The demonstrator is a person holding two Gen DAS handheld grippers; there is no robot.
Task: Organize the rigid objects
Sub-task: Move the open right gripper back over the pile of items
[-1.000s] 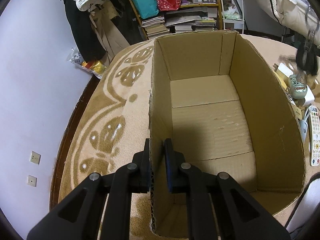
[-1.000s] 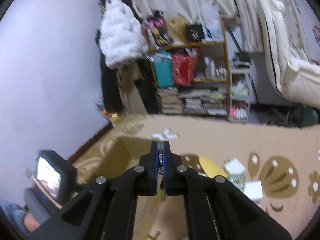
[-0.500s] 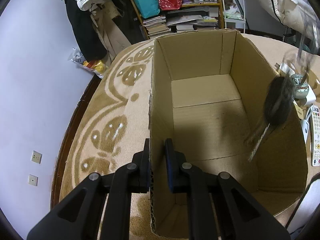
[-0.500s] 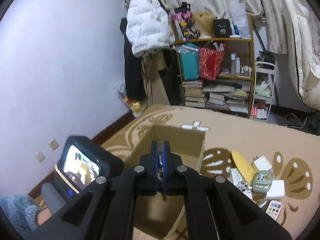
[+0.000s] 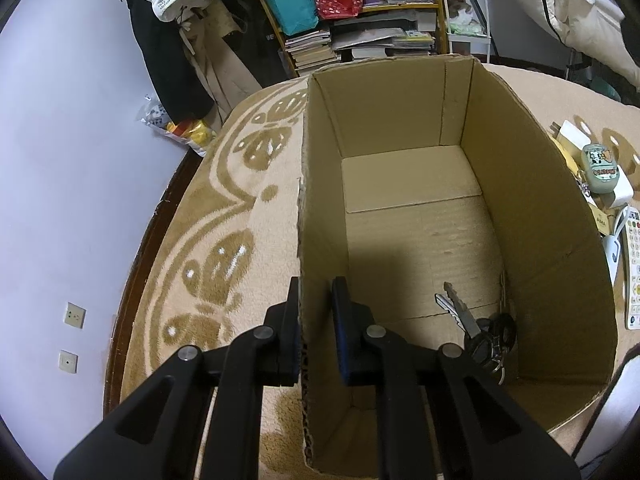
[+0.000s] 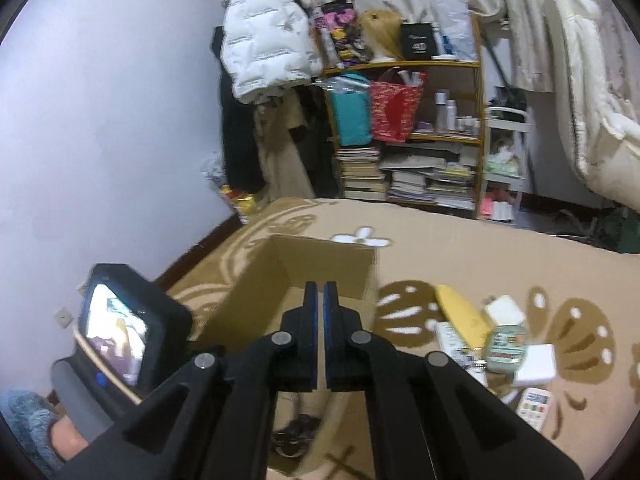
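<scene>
An open cardboard box (image 5: pixel 400 120) stands on the patterned rug. My left gripper (image 5: pixel 316 300) is shut on the box's left wall, one finger inside and one outside. A bunch of keys (image 5: pixel 482 330) with a black fob lies on the box floor at the near right corner. In the right wrist view my right gripper (image 6: pixel 320 308) hangs above the box (image 6: pixel 320 256), shut with nothing between its fingers. The keys (image 6: pixel 296 434) show blurred below it.
On the rug right of the box lie a green tin (image 5: pixel 600 168), white blocks (image 6: pixel 536 364), a yellow flat piece (image 6: pixel 460 312) and a remote control (image 5: pixel 633 264). A crowded bookshelf (image 6: pixel 404 140) and hanging coats stand behind. The left gripper's screen (image 6: pixel 116 332) is at lower left.
The keys hung from my right gripper over the box's right side, came down into it, and now lie on its floor. The right gripper sank a little. The left gripper kept still.
</scene>
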